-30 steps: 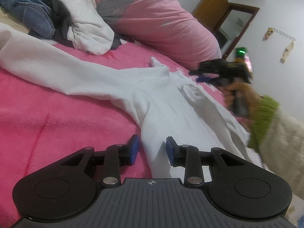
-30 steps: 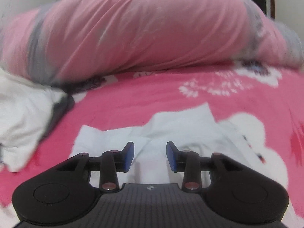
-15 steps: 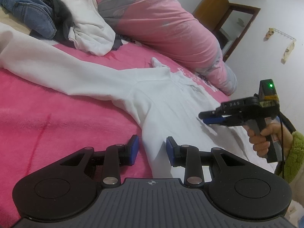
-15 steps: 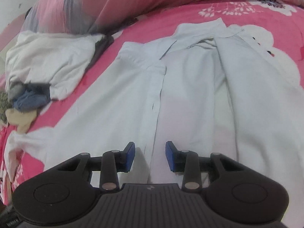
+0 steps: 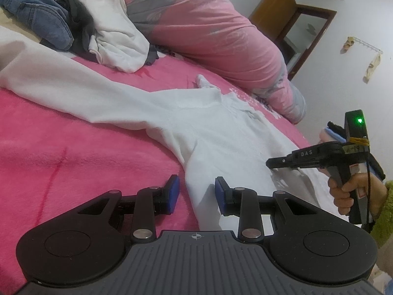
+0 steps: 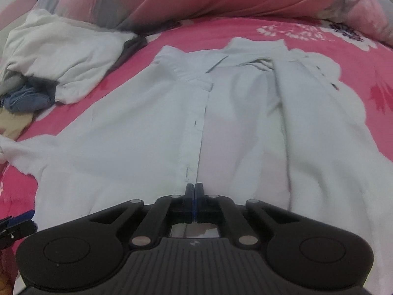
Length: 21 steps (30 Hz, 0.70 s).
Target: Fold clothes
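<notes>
A white button-up shirt [image 5: 221, 132] lies spread face up on the pink bedspread [image 5: 73, 159], one long sleeve stretched out to the left. My left gripper [image 5: 196, 194] hovers low at the shirt's side edge below the armpit. Its jaws are open, with the fabric edge lying between them and no pad pressing on it. In the right wrist view the shirt [image 6: 147, 135] fills the frame, collar at the far end. My right gripper [image 6: 194, 188] is shut on the front placket near the lower buttonholes. In the left wrist view the right gripper [image 5: 270, 164] has small puckers of cloth under its tip.
A rolled pink and grey duvet [image 5: 208, 29] runs along the far side of the bed. A heap with jeans [image 5: 36, 17] and a crumpled white garment [image 5: 115, 36] sits at the far left. A wooden cabinet [image 5: 282, 12] stands behind. A hand [image 5: 348, 191] in a green cuff holds the right gripper.
The right gripper came back from the collar end down along the shirt front to the lower placket, and its jaws went from open to shut. The left gripper has stayed put.
</notes>
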Each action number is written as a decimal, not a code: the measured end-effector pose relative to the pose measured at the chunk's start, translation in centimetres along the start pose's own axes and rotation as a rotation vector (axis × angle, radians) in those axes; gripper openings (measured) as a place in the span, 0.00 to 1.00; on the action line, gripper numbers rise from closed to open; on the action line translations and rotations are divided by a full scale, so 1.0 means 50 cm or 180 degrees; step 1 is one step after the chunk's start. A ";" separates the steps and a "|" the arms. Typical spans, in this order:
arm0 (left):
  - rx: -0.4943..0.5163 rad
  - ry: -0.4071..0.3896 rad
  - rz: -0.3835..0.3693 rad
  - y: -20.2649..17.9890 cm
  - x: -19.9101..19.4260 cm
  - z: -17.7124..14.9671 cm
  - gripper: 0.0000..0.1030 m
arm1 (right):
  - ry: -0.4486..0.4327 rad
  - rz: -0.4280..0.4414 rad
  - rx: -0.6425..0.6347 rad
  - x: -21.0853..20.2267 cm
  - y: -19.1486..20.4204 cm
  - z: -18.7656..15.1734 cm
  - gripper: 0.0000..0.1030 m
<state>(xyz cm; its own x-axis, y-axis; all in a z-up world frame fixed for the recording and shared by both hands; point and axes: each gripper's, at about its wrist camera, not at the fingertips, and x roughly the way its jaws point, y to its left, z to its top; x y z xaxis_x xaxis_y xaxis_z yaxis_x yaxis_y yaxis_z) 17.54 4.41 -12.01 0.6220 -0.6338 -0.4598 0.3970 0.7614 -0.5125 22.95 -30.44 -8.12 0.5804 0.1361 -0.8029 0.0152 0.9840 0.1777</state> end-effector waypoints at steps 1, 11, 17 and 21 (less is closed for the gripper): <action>-0.0002 0.0002 -0.0001 0.001 0.000 0.000 0.30 | 0.0002 -0.0049 -0.0006 0.000 0.000 -0.002 0.00; -0.0006 0.0015 -0.0020 0.006 0.000 0.004 0.30 | -0.0193 -0.0319 0.0161 -0.083 -0.027 -0.031 0.00; -0.0051 0.0059 -0.0060 0.007 -0.048 -0.003 0.31 | -0.0377 -0.0030 0.0242 -0.282 -0.034 -0.154 0.02; -0.0132 0.0180 -0.0335 0.001 -0.122 -0.019 0.34 | -0.0376 0.0190 0.0246 -0.362 -0.013 -0.252 0.03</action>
<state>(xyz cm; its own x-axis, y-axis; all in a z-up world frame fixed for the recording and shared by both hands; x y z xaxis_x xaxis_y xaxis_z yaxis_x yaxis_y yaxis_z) 13.12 8.19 -9.90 0.5389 -0.7175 -0.4414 0.4291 0.6847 -0.5890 2.16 -32.08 -0.89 0.6739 0.1751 -0.7178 0.0377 0.9621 0.2701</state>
